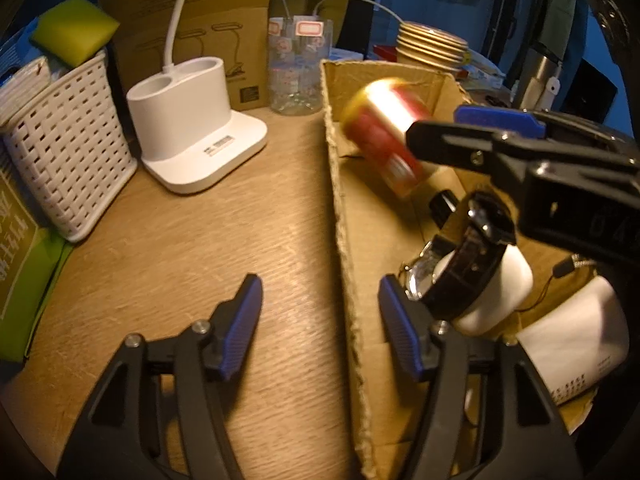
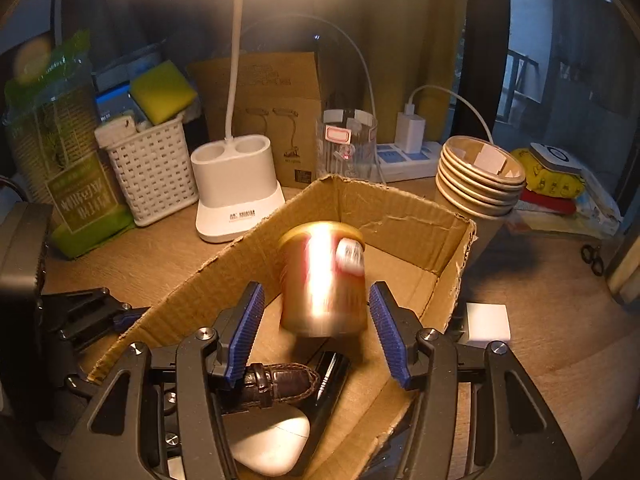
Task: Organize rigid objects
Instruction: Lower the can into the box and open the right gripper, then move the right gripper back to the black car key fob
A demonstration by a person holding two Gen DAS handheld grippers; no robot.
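Note:
A red and gold can (image 2: 324, 280) is blurred in mid-air inside the open cardboard box (image 2: 404, 208), between and just ahead of my right gripper's (image 2: 316, 312) open blue pads, which do not touch it. In the left wrist view the can (image 1: 384, 140) tilts above the box (image 1: 340, 184), by the right gripper (image 1: 476, 128). A black-strapped watch on a white cushion (image 1: 468, 276), a black pen-like object (image 2: 332, 376) and a white case (image 2: 272, 436) lie in the box. My left gripper (image 1: 320, 320) is open and empty, straddling the box's left wall.
A white lamp base (image 1: 196, 128), a white basket (image 1: 68, 160) with a yellow sponge, a clear jar (image 1: 298, 68), stacked paper cups (image 2: 476, 176), a power strip (image 2: 404, 156) and a green packet (image 2: 68, 168) stand around the wooden desk. A white card (image 2: 488, 320) lies right of the box.

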